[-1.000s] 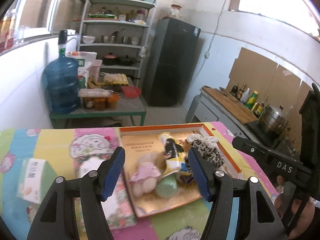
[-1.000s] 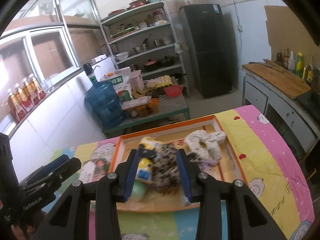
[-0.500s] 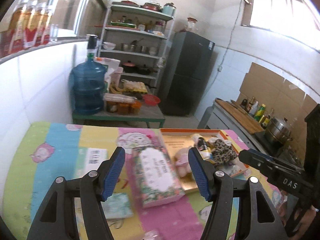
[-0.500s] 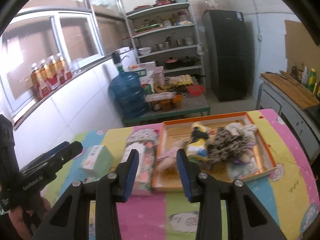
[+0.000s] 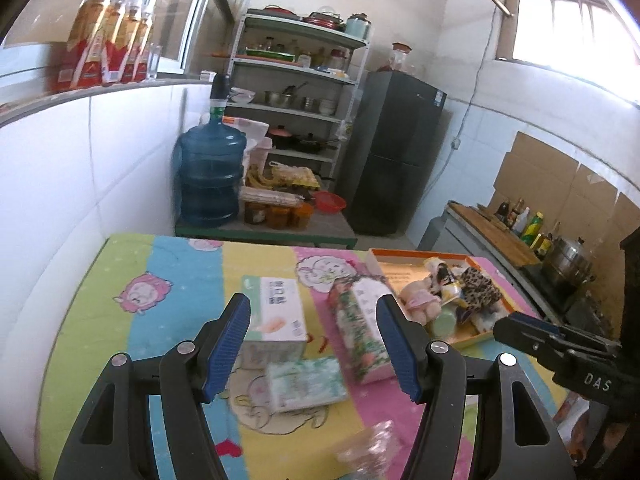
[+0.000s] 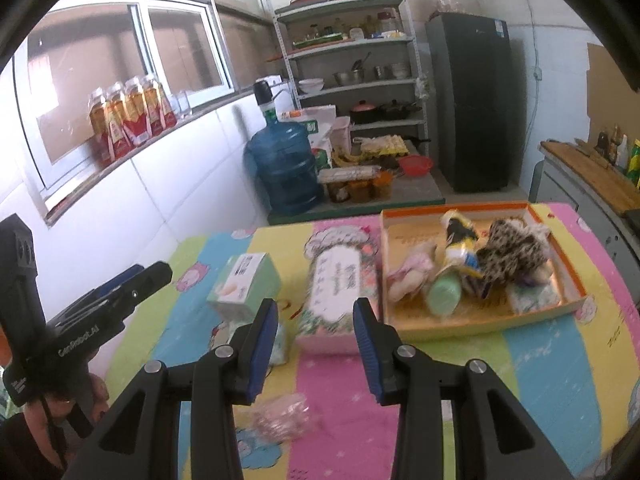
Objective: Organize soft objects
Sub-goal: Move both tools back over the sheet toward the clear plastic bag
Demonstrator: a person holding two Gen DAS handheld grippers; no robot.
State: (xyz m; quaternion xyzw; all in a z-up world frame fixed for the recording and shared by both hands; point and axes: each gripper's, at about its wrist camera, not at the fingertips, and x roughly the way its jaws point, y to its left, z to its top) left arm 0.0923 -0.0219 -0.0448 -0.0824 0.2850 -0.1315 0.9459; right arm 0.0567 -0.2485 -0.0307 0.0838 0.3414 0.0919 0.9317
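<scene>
Both grippers hang empty above the desk (image 6: 460, 380), the left gripper (image 5: 314, 344) and the right gripper (image 6: 316, 344) each with jaws spread apart. Nearest lies a crinkly clear packet (image 6: 280, 416), then a small tissue pack (image 5: 306, 382), a green tissue box (image 6: 244, 280) and a floral tissue pack (image 6: 340, 292). Beyond, the orange tray (image 6: 480, 322) is crowded with soft toys (piled loosely). My worry: adding more could tip something over its low rim.
</scene>
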